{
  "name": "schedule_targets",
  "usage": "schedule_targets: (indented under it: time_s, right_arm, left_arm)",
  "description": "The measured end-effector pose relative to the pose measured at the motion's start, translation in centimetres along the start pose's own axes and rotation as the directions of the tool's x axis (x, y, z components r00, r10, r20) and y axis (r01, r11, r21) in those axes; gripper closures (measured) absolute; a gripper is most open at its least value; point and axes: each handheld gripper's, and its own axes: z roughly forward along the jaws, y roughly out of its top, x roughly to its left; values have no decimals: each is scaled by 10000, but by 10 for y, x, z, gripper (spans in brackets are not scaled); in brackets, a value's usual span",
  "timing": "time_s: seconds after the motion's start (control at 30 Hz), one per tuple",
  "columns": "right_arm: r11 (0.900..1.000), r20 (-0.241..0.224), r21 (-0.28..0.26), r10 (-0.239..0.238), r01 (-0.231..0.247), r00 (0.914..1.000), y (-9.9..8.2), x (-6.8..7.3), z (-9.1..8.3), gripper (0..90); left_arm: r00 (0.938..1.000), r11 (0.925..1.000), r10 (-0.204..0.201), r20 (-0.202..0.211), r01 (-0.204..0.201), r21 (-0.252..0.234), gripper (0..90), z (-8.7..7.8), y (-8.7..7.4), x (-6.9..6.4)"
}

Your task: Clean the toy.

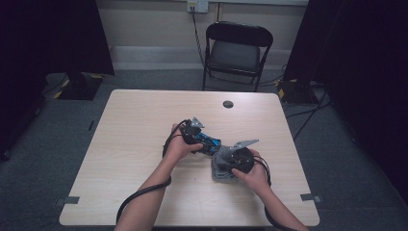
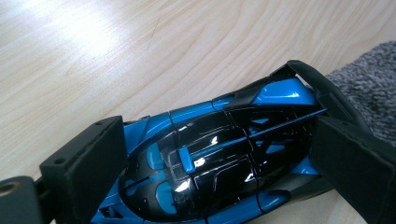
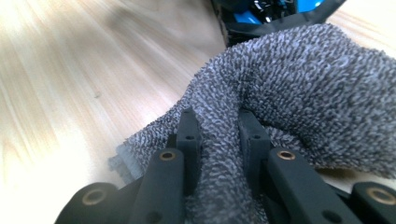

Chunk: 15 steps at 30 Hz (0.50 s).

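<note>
From above, your hands hide most of the toy car (image 2: 219, 158) and grey cloth (image 3: 299, 88). Your left gripper (image 2: 215, 163) clamps the glossy blue-and-black car by its sides on the table (image 1: 144, 120). Your right gripper (image 3: 219, 135) pinches a fold of the nubby cloth, just beside the car's tail

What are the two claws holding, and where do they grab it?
The left claw grips the blue-and-black toy car by its two sides. The right claw pinches a raised fold of the grey towel.

Black jaws, brass screws, black cables
</note>
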Motion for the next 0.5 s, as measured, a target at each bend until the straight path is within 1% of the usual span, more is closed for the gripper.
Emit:
schedule_targets:
  time_s: [0.27,0.5]
  right_arm:
    - [9999,-249,3,-145,145,9996,-1,8,3,744]
    - [9998,-397,-31,-215,214,9990,-2,12,4,744]
  left_arm:
    - [10000,10000,3,9,-3,2,39,0,0,0]
    - [10000,10000,-9,10,9,17,39,0,0,0]
